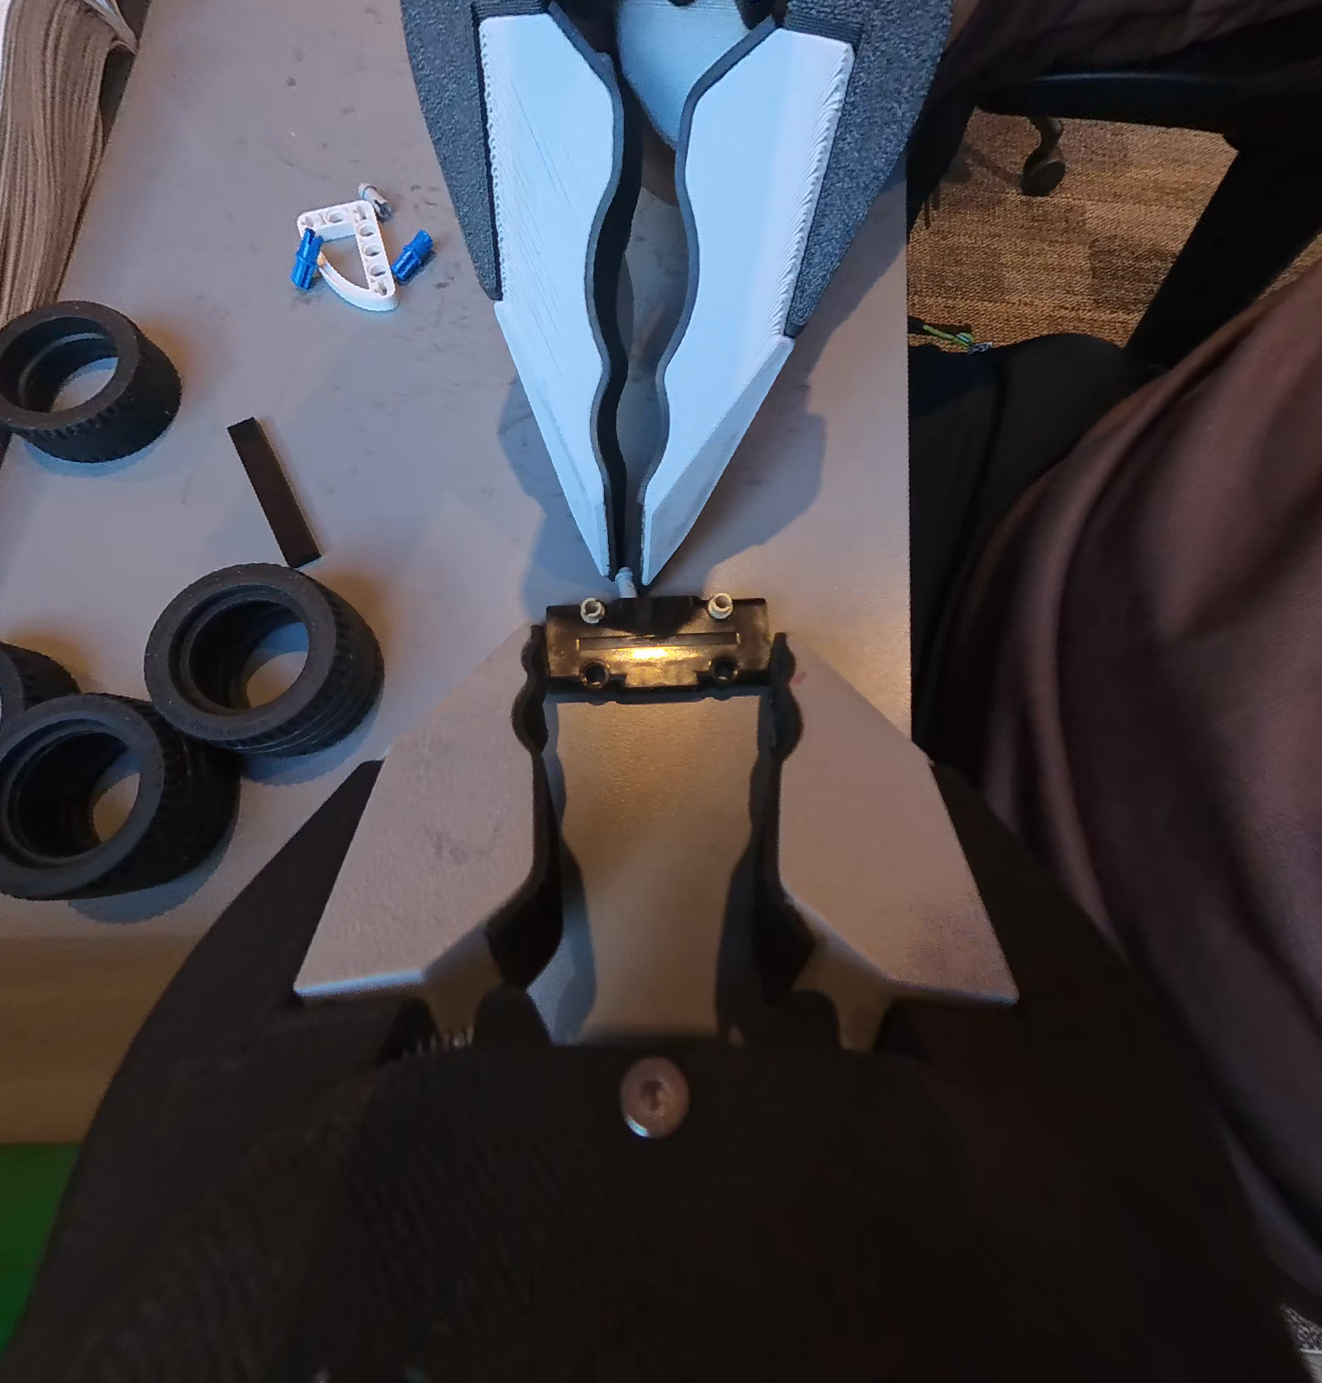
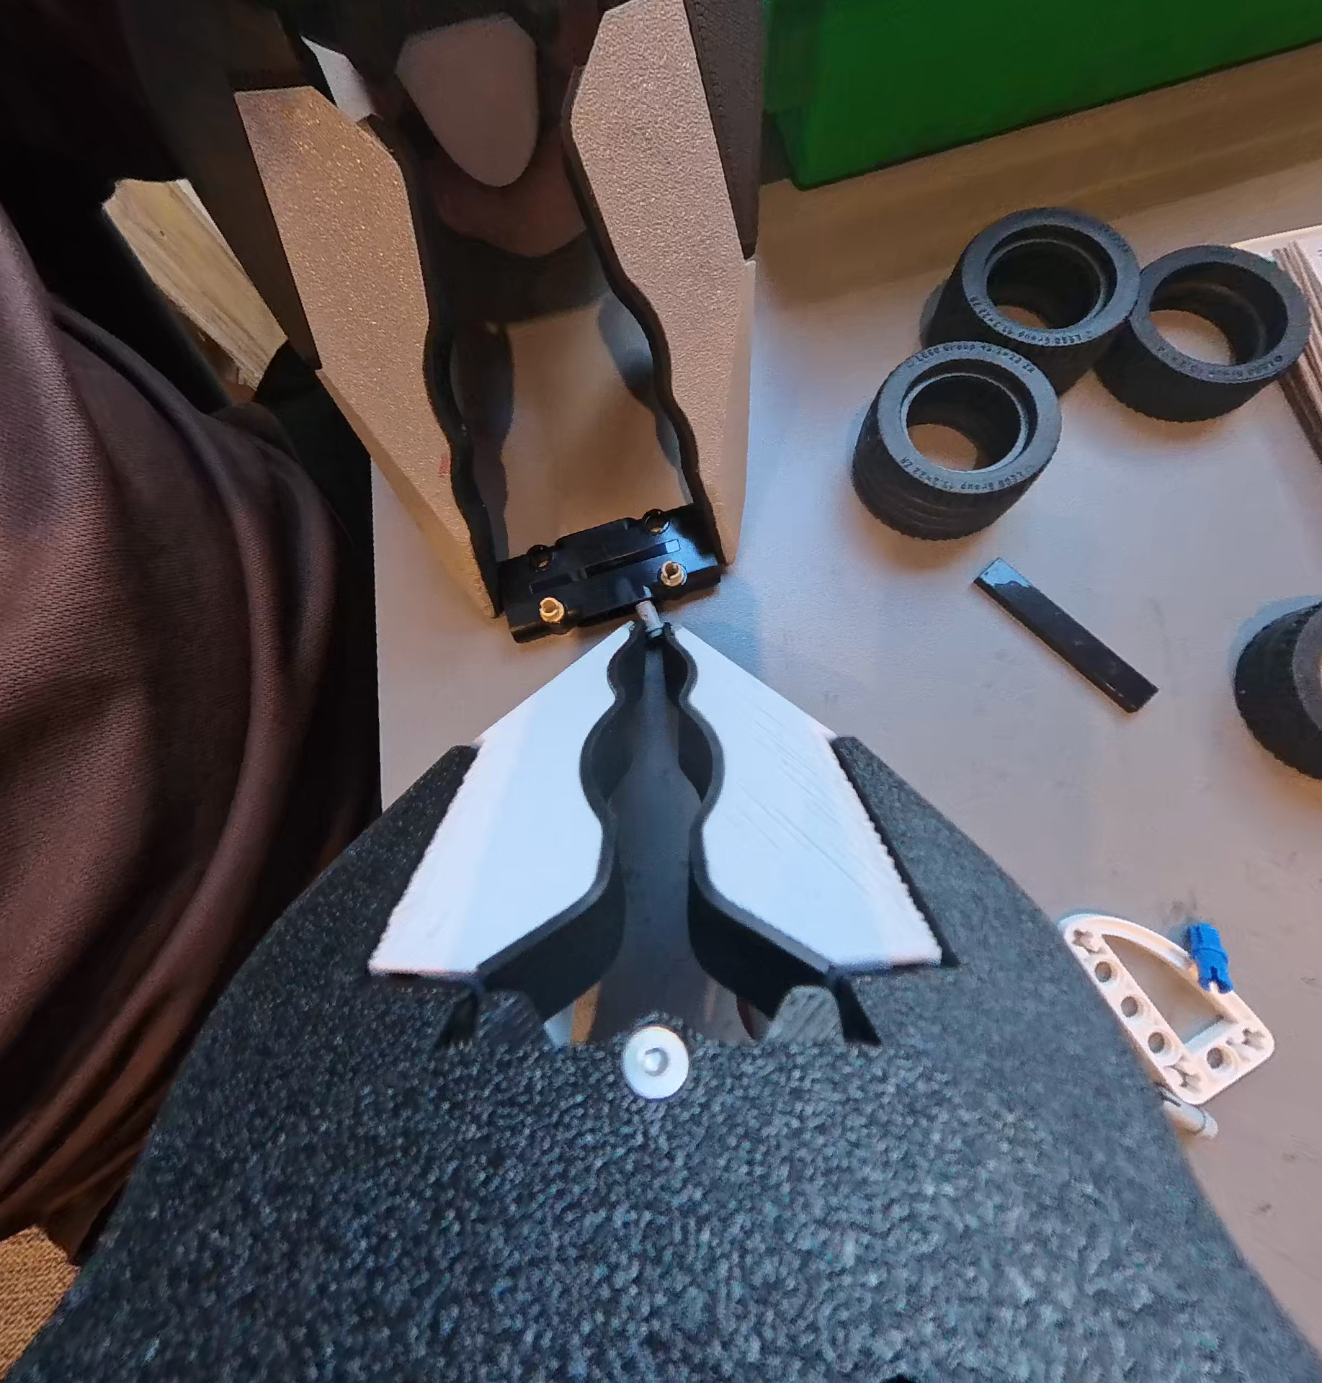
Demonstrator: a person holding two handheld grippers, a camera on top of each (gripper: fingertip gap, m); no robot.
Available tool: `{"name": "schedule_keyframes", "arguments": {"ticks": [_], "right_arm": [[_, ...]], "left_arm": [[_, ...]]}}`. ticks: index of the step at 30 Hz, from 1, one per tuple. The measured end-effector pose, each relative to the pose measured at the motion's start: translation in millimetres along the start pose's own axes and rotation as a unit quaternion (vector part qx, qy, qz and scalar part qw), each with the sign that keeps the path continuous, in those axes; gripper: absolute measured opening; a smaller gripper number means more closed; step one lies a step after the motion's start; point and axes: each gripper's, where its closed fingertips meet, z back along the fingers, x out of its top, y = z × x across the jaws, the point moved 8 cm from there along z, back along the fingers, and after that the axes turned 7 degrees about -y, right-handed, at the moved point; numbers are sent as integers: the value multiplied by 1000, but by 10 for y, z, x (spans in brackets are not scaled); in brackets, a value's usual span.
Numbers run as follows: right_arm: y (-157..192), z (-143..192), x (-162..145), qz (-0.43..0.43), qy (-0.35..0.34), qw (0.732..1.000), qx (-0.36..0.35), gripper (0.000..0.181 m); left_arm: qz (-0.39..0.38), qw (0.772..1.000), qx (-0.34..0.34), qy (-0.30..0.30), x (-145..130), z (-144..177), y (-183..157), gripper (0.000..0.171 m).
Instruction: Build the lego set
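We have the left hand-held gripper [image 1: 654,662] clamped across the ends of a glossy black rectangular lego housing block [image 1: 654,643], held just above the grey bench [image 1: 418,449] near its edge on our body side. Two tan pins [image 1: 592,608] stand out of the block's face. The white right hand-held gripper [image 2: 654,632] is pinched shut on a thin grey lego axle pin [image 2: 646,615], whose free end meets the middle of that same face, between the tan pins.

We judge the step in hand to be seating this axle pin into the block; how deep it sits we cannot tell. The next move calls for a straight push along the pin's line while the left side braces the block, with no twist that would cock the pin.

Room is tight on one side: the bench edge [image 2: 377,599] lies just beside the block, with our dark sleeve beyond it, so a dropped pin could fall off. Away from that edge there is open bench before the flat black strip [image 2: 1065,636], the black rubber tyres [image 2: 957,449] and, further from the block, the white curved beam with blue pins [image 2: 1167,1010]
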Motion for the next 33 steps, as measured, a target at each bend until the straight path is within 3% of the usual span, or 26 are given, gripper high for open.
{"name": "schedule_keyframes", "arguments": {"ticks": [7,13,18,28,33], "right_arm": [[5,-4,17,-40,8,999,-18,4],[15,-19,92,-24,60,997,-50,4],[-37,4,143,-9,83,996,-34,4],[-75,24,86,-43,72,996,-4,4],[-134,130,49,-74,15,997,13,4]], "left_arm": [[3,1000,5,0,0,0,9,58],[10,1000,17,0,10,-10,30,58],[13,1000,25,0,22,-27,42,58],[17,999,30,1,41,-47,42,58],[19,1000,21,0,41,-40,37,61]]}}
